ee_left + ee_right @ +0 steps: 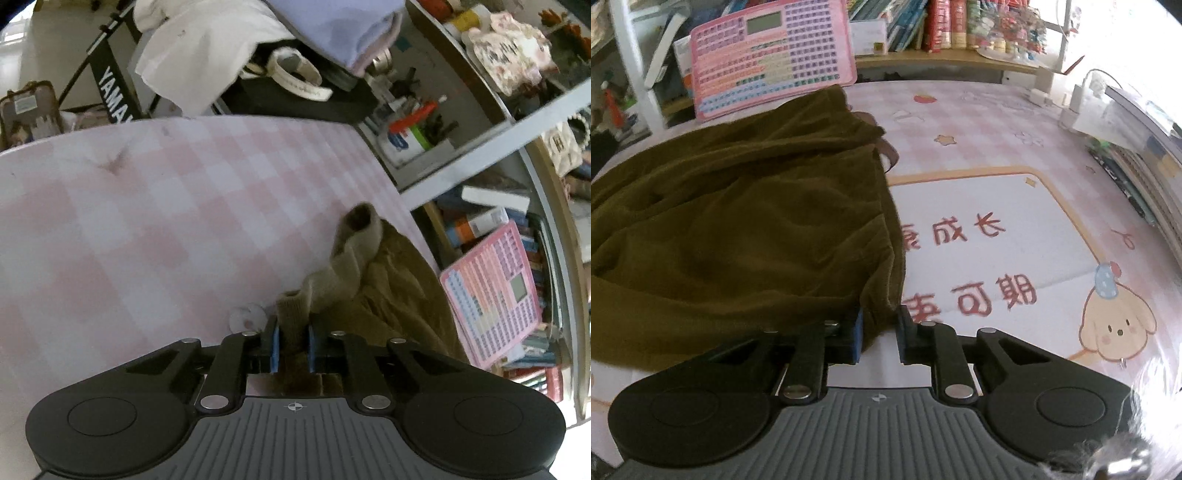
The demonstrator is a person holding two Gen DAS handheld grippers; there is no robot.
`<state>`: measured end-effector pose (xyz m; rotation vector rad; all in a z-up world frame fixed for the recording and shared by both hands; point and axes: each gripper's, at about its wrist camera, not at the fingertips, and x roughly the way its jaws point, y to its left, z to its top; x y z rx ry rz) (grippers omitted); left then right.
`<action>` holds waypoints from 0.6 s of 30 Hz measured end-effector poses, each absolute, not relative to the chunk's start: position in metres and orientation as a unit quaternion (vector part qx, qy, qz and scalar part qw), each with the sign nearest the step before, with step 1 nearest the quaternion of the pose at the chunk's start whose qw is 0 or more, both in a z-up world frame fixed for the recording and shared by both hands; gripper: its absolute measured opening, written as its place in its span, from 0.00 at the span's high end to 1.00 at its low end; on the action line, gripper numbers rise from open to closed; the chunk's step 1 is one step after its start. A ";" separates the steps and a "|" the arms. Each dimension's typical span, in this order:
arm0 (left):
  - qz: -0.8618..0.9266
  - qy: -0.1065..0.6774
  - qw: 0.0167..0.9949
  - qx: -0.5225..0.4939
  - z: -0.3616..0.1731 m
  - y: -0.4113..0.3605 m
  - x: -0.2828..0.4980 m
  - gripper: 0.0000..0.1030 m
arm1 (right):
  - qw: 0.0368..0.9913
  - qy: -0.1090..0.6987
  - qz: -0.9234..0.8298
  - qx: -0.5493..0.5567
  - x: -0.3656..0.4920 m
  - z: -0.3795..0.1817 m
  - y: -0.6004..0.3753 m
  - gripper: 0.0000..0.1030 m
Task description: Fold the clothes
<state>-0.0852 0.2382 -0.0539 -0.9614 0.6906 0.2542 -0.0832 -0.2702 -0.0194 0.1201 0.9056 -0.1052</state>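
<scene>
Now the left gripper is pinching a ribbed cuff of the olive-brown garment, which is lying crumpled on the pink checked table mat. Meanwhile the right gripper is nipping the garment's edge between narrowly parted fingers.

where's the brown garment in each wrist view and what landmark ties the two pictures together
Left wrist view: the brown garment lies lower right of centre on the pink checked table cover, a ribbed edge clamped in the left gripper.
Right wrist view: it fills the left half, one edge between the fingers of the right gripper.
Shared landmark: the pink chart board, just beyond the garment in both.
</scene>
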 end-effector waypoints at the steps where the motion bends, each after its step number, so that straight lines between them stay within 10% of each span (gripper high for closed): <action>1: 0.110 0.329 0.823 -0.450 -0.055 0.233 -0.083 0.87 | 0.896 0.436 -0.062 0.063 -0.083 -0.019 -0.278 0.85; 12: 0.046 0.358 0.828 -0.429 -0.060 0.201 -0.057 0.87 | 0.891 0.431 -0.124 0.068 -0.088 -0.020 -0.317 0.85; 18: 0.041 0.368 0.828 -0.421 -0.052 0.204 -0.059 0.69 | 0.890 0.430 -0.133 0.080 -0.092 -0.018 -0.319 0.73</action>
